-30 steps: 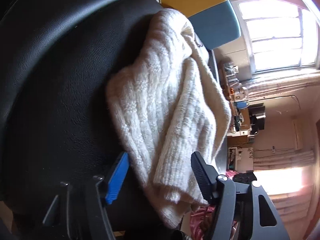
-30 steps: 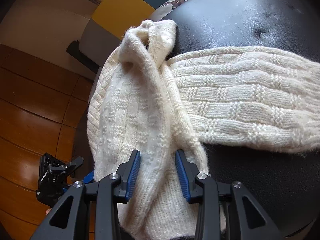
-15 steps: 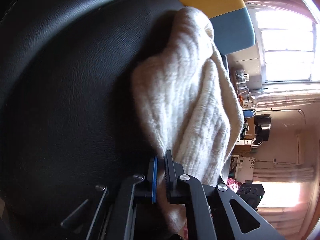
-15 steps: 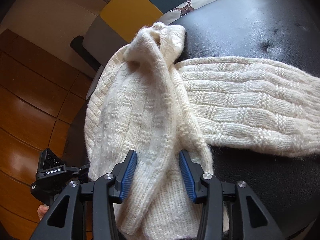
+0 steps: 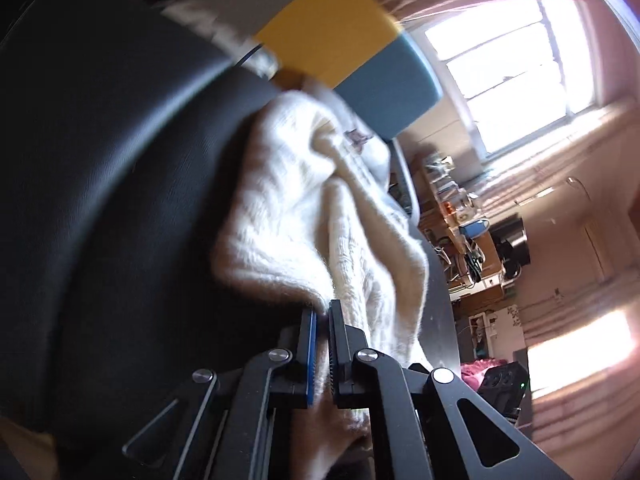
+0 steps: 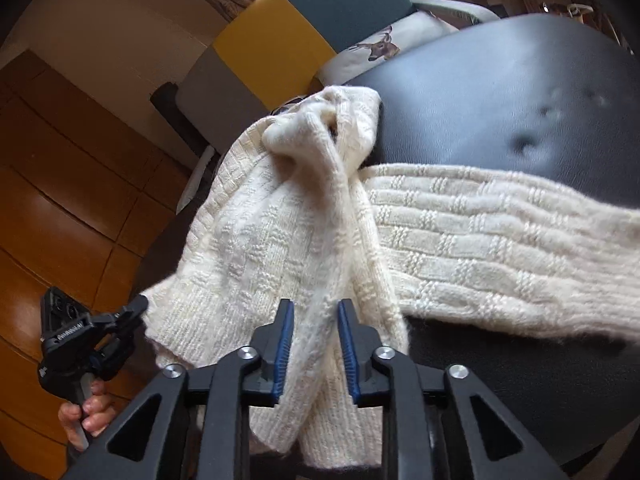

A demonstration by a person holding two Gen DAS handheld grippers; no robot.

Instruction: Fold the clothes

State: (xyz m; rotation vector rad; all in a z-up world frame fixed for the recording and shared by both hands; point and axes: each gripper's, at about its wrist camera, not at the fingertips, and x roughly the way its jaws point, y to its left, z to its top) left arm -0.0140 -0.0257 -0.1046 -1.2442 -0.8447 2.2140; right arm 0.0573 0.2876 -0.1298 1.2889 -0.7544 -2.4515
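A cream sweater (image 6: 280,248) is being held on a black seat (image 6: 500,92), its sleeve (image 6: 500,248) running out to the right across the leather. A hem fold is being pinched tight by the left gripper (image 5: 322,320), and the right gripper (image 6: 314,320), its jaws having just been closing, is being pressed onto a bunched ridge. The long axis is being kept running away from both tools, so the hem is probably being readied for carrying forward.
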